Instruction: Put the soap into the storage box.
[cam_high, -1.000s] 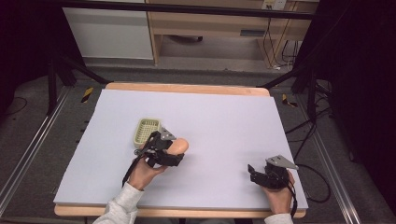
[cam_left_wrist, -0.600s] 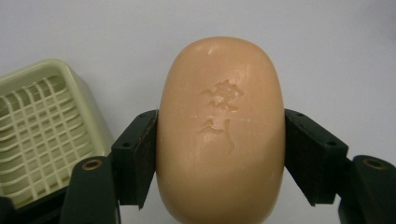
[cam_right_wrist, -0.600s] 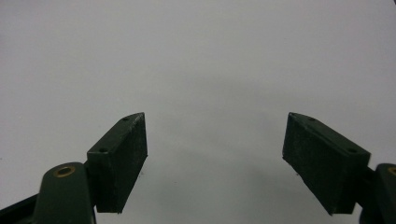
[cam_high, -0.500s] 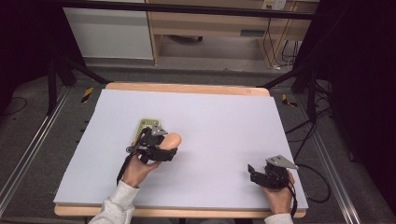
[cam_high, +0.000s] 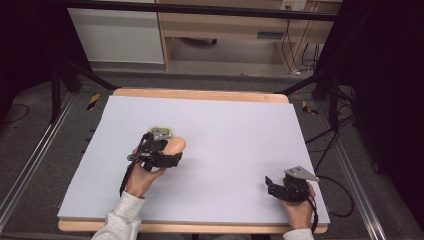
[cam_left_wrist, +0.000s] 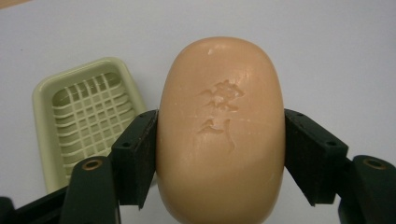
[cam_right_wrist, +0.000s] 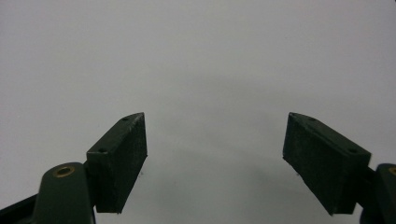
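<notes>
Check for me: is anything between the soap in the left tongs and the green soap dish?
Nothing visible. The left tongs are shut on the soap, and the soap dish lies just beyond it on the bare mat, its gridded well empty.

A lab: black frame rails (cam_high: 210, 10) (trailing cables (cam_high: 320, 142) too) surround the table (cam_high: 240, 125).

The soap bar (cam_left_wrist: 220, 130) bears a stamped mark, not legible.
</notes>
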